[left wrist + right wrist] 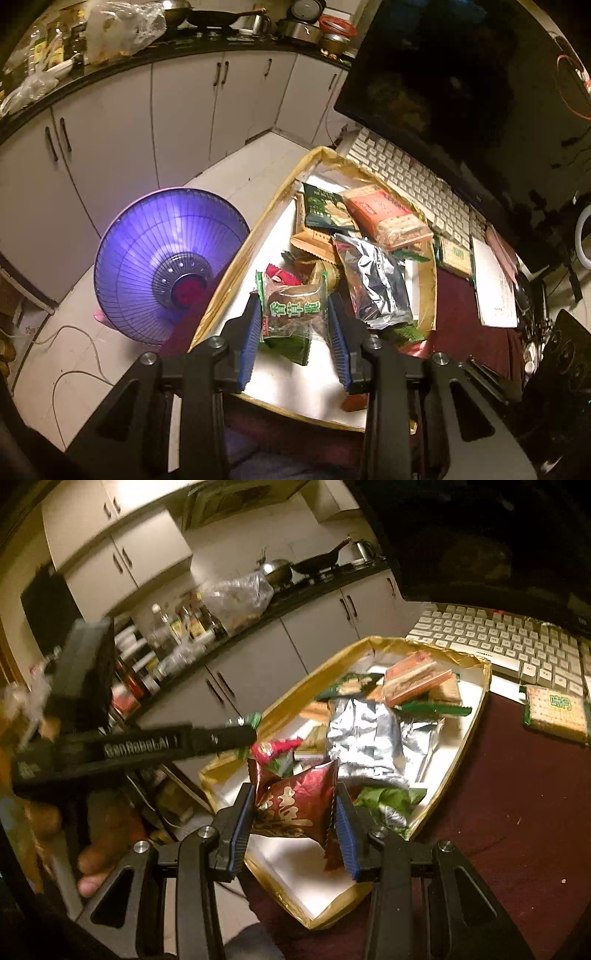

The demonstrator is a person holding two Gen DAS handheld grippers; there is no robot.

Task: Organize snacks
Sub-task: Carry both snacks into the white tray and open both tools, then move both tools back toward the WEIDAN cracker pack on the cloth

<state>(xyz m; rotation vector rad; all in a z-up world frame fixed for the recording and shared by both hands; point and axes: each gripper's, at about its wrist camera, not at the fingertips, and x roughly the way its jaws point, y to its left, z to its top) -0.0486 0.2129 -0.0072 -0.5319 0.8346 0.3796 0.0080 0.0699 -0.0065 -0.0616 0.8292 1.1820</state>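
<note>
A gold-rimmed box (236,258) with a white floor holds several snack packs: a silver foil bag (373,280), an orange cracker pack (388,218) and a dark green pack (325,206). My left gripper (293,328) is shut on a green-edged clear snack pack (291,314) above the box's near end. My right gripper (295,823) is shut on a red foil snack pack (299,805) above the same box (476,716). The left gripper's body (147,742) shows at the left of the right wrist view. The silver bag (369,738) lies mid-box there.
A white keyboard (417,184) and a dark monitor (443,74) stand behind the box. A green cracker pack (557,709) lies on the maroon tablecloth (498,794) to the right. A purple heater dish (166,258) stands on the floor to the left. Papers (495,284) lie to the right.
</note>
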